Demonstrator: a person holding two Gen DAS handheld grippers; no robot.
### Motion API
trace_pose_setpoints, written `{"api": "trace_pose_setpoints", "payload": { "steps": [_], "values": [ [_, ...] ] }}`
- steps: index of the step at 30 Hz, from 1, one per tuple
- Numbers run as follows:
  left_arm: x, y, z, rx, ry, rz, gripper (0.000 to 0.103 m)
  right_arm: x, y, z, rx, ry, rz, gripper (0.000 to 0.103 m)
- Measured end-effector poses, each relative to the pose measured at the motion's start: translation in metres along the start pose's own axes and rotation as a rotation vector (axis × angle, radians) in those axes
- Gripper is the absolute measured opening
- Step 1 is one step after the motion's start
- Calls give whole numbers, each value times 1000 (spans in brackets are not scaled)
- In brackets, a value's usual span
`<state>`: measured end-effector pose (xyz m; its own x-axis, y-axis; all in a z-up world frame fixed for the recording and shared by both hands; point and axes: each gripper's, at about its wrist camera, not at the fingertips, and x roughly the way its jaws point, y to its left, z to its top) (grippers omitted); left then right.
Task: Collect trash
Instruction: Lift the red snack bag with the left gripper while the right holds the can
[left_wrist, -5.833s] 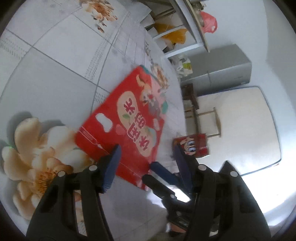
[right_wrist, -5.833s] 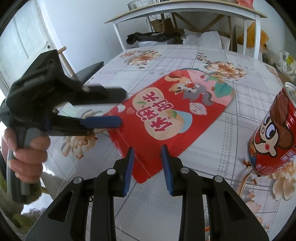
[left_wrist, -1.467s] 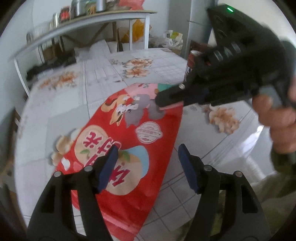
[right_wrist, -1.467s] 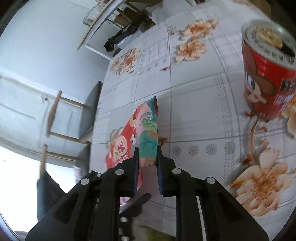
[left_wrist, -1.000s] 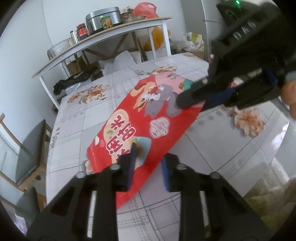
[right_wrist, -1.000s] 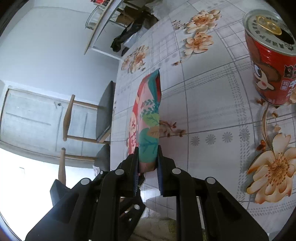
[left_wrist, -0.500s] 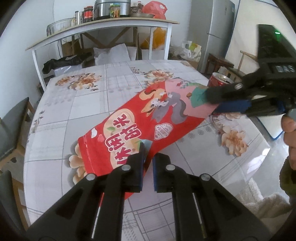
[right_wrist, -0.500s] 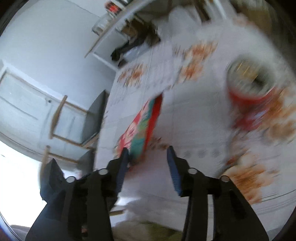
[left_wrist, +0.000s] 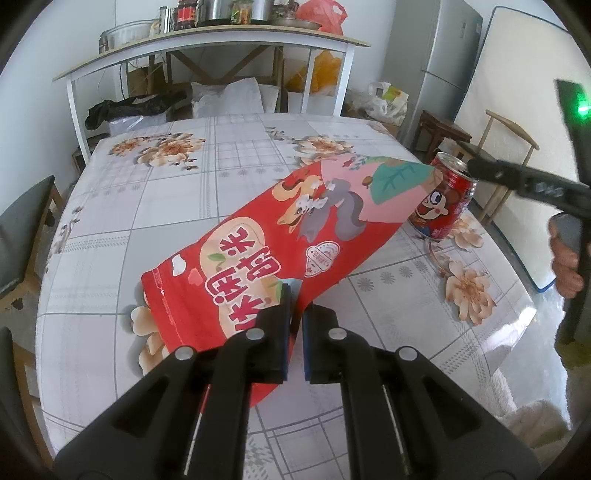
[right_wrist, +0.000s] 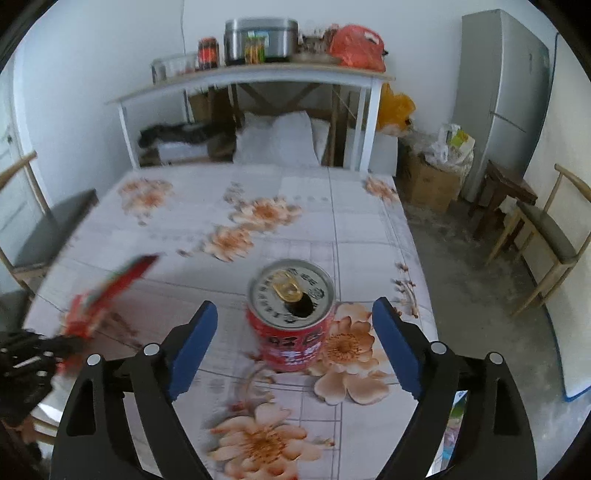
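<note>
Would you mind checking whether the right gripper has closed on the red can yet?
No, the right gripper is wide open, its blue pads standing clear on either side of the upright red can.

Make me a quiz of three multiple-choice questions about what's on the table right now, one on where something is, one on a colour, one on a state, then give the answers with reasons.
1. Where does the can stand relative to the right gripper?
A. Ahead, between its spread fingers
B. Behind its handle
C. On the shelf

2. What is the main colour of the snack bag?
A. Blue
B. Red
C. Black

3. What is the left gripper doing?
A. Hanging open over the can
B. Shut on the bag's edge
C. Lying on a chair

Answers:
1 A: the can stands on the table ahead of the right gripper, between its open fingers.
2 B: the snack bag is mostly red.
3 B: the left gripper pinches the bag's near edge.
</note>
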<state>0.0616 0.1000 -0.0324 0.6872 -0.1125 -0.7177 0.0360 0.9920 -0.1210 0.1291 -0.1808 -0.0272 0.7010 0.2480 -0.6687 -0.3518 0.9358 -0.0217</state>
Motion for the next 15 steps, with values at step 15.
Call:
{"api": "trace_pose_setpoints", "payload": {
  "steps": [15],
  "values": [
    [0,2,0,-5,0,2,4,57,-6,9,56,119,29,81]
  ]
}}
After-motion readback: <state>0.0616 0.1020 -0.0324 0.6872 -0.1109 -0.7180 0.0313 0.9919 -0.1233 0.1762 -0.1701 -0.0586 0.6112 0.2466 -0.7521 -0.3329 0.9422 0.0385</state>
